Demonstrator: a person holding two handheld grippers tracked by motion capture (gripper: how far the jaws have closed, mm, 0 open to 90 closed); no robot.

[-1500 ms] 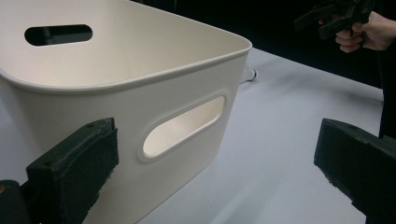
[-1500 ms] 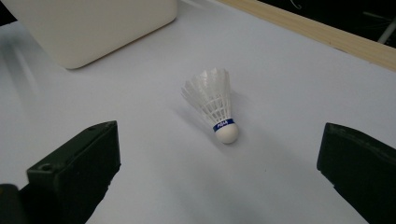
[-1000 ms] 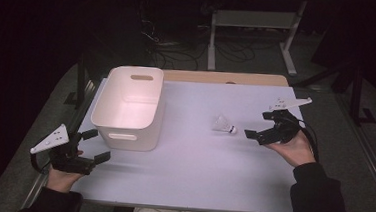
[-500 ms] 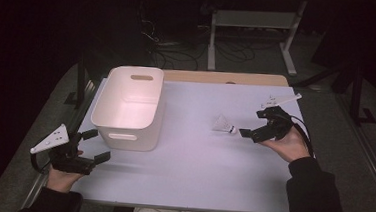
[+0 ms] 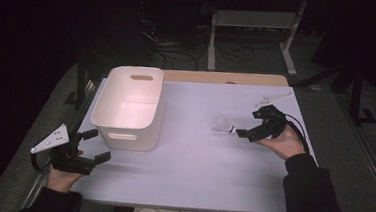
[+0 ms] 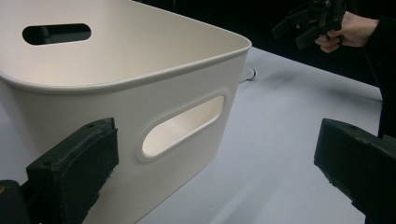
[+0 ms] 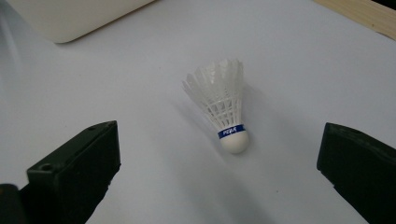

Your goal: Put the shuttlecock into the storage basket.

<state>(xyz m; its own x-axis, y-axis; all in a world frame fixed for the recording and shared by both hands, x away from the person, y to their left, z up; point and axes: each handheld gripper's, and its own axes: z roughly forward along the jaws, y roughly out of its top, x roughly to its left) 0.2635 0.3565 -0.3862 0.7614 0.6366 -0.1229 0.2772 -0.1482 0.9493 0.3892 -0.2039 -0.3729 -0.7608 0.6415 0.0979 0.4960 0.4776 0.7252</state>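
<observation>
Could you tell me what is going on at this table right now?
A person sits at a white table with a gripper in each hand. The right gripper is open and lined up on a white shuttlecock that lies on the table with its cork end toward the jaws, which stand on either side without touching it. The left gripper, also open, is near the front corner of an empty white bin and holds nothing. The shuttlecock is probably about to be picked up.

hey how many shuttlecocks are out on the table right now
1. The shuttlecock lies on the white table, right of the bin, just ahead of the open right gripper. The bin's inside looks empty from the high view.
</observation>
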